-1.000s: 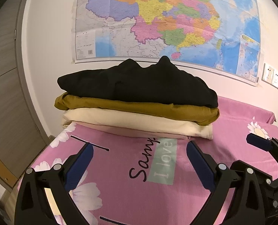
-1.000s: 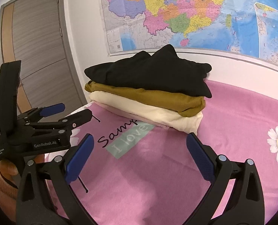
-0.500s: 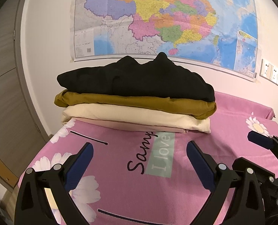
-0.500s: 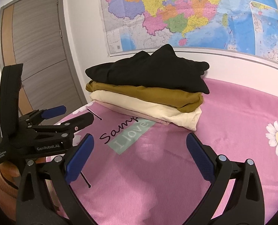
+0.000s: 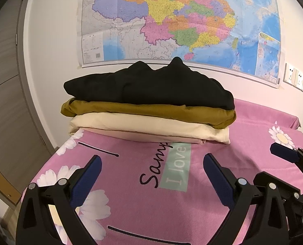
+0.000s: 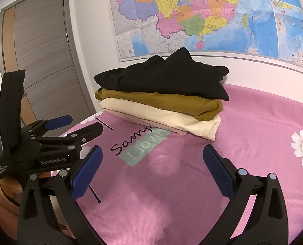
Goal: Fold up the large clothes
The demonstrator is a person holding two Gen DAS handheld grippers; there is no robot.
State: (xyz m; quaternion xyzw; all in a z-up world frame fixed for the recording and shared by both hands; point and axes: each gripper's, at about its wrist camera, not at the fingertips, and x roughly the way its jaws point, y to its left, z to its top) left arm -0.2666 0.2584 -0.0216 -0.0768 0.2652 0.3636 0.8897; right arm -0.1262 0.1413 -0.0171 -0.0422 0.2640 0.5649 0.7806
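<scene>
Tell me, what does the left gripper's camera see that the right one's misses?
Only the left view shows the wall sockets. Only the right view shows the whole grey door and the left gripper from the side, open. Both share the stack of black top, mustard garment and cream garment on the pink bedspread, under the wall map.

Black garment (image 5: pixel 149 87) over ochre garment (image 5: pixel 151 112) over cream garment (image 5: pixel 147 128). Pink bedsheet (image 6: pixel 253 134) with white daisies, black script, mint label lettered white. Multicoloured map (image 5: pixel 182 20), blue seas. Grey woodgrain door (image 6: pixel 45 61). Black claws, blue pads (image 6: pixel 86 171).
</scene>
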